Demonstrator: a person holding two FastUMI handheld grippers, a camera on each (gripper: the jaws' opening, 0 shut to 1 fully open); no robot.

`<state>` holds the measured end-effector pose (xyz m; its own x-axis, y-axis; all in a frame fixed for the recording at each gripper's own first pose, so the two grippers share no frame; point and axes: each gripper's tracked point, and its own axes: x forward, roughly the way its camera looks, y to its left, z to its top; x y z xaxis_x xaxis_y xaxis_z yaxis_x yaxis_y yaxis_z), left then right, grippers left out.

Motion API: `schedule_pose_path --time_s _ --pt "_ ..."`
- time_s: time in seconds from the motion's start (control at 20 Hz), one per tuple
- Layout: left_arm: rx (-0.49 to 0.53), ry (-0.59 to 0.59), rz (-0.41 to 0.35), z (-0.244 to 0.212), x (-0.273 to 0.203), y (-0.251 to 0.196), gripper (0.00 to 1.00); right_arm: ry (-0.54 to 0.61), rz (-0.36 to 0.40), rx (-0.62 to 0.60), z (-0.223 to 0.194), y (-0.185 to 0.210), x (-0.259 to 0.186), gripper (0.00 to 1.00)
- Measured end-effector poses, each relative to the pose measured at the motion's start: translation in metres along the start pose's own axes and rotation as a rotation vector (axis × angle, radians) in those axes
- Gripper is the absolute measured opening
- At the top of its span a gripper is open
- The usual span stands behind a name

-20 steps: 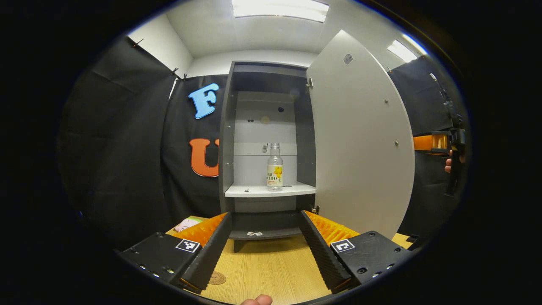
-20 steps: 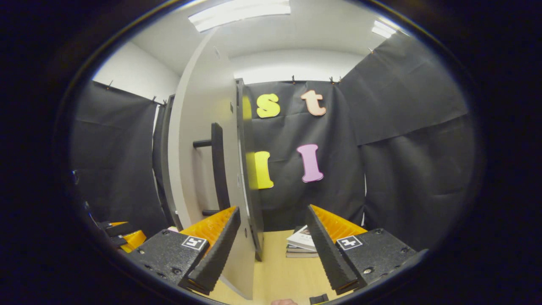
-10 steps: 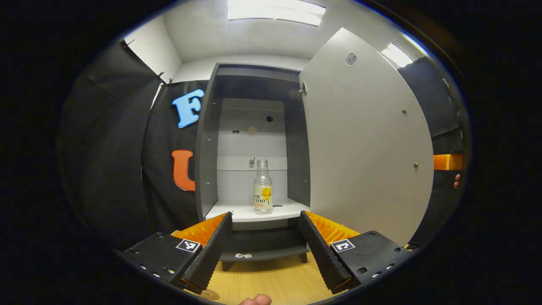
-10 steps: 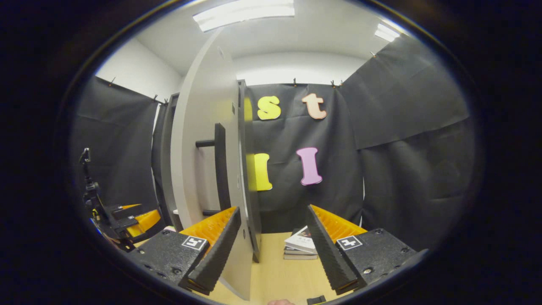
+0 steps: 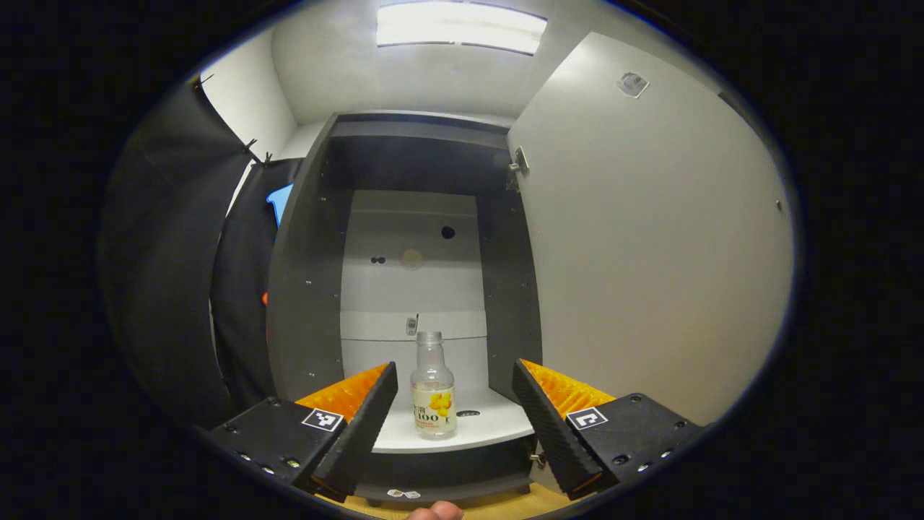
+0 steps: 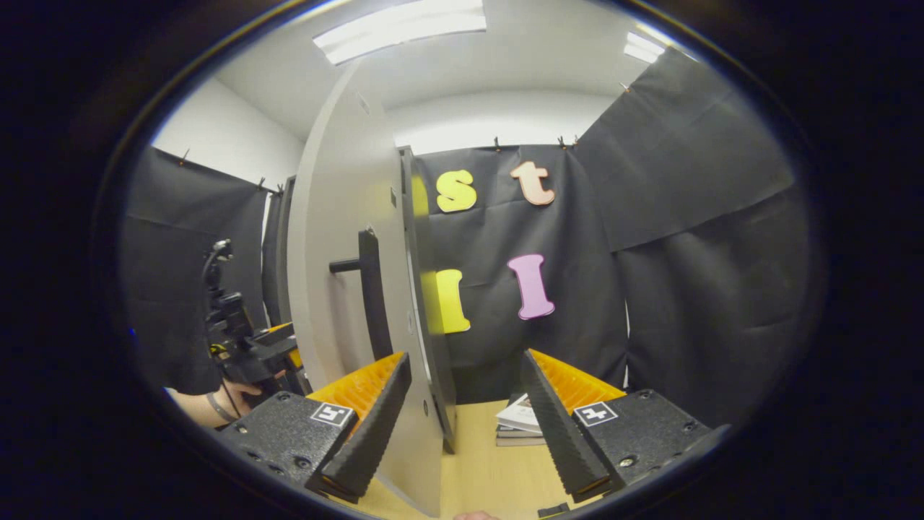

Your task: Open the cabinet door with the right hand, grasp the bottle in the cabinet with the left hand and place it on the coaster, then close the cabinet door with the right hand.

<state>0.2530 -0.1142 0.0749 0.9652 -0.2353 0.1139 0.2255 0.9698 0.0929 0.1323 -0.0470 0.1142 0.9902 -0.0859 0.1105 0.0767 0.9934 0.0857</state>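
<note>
Bottle (image 5: pixel 433 393) framed between spread left gripper (image 5: pixel 455 415) fingers; best centred squarely before pinching. Right gripper (image 6: pixel 465 422) spread beside door (image 6: pixel 339 289).

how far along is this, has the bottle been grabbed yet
Done: the cabinet door stands swung open, its handle in the right gripper view. In hand: the left tool is open and lined up on the bottle, which stands upright on the shelf, not gripped. The right tool is open beside the door's edge. Left: grasp the bottle, set it on the coaster, close the door.
</note>
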Motion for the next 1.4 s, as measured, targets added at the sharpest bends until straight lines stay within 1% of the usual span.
schedule_pose_path --time_s 0.15,0.3,0.45,0.75,0.95,1.05,1.1,1.15,1.2,1.25,1.3,1.35,1.4 --pt "0.027 0.003 0.01 -0.005 0.038 0.004 0.96 0.0 -0.004 -0.001 0.001 -0.002 0.005 0.96" --pt "0.03 0.028 0.016 -0.025 0.075 0.013 0.96 -0.001 -0.003 -0.009 0.001 -0.001 0.005 0.96" --pt "0.015 0.064 0.012 -0.039 0.099 0.016 0.96 0.006 0.003 -0.024 -0.001 -0.001 0.003 0.96" --pt "0.036 0.065 0.022 -0.044 0.125 0.021 0.96 0.019 0.004 -0.023 -0.005 -0.003 0.004 0.96" --pt "0.022 0.096 0.025 -0.053 0.141 0.026 0.96 0.016 0.009 -0.017 -0.004 -0.004 0.007 0.96" --pt "0.006 0.09 0.028 -0.053 0.143 0.029 0.96 0.014 0.008 -0.015 -0.005 -0.004 0.007 0.96" --pt "0.004 0.082 0.034 -0.051 0.143 0.03 0.9 0.013 0.009 -0.015 -0.004 -0.004 0.007 0.96" --pt "0.002 0.074 0.036 -0.048 0.144 0.03 0.86 0.012 0.009 -0.014 -0.005 -0.004 0.007 0.96" --pt "0.003 0.069 0.038 -0.046 0.146 0.03 0.79 0.012 0.009 -0.013 -0.005 -0.005 0.008 0.96" --pt "0.009 0.069 0.036 -0.045 0.147 0.029 0.76 0.013 0.009 -0.011 -0.005 -0.005 0.009 0.96" --pt "0.017 0.074 0.045 -0.047 0.148 0.032 0.59 0.013 0.009 -0.008 -0.005 -0.006 0.01 0.96" --pt "0.029 0.08 0.055 -0.049 0.148 0.036 0.63 0.015 0.011 -0.005 -0.005 -0.007 0.011 0.96" --pt "0.031 0.082 0.061 -0.049 0.148 0.037 0.52 0.015 0.011 -0.002 -0.005 -0.006 0.012 0.96"
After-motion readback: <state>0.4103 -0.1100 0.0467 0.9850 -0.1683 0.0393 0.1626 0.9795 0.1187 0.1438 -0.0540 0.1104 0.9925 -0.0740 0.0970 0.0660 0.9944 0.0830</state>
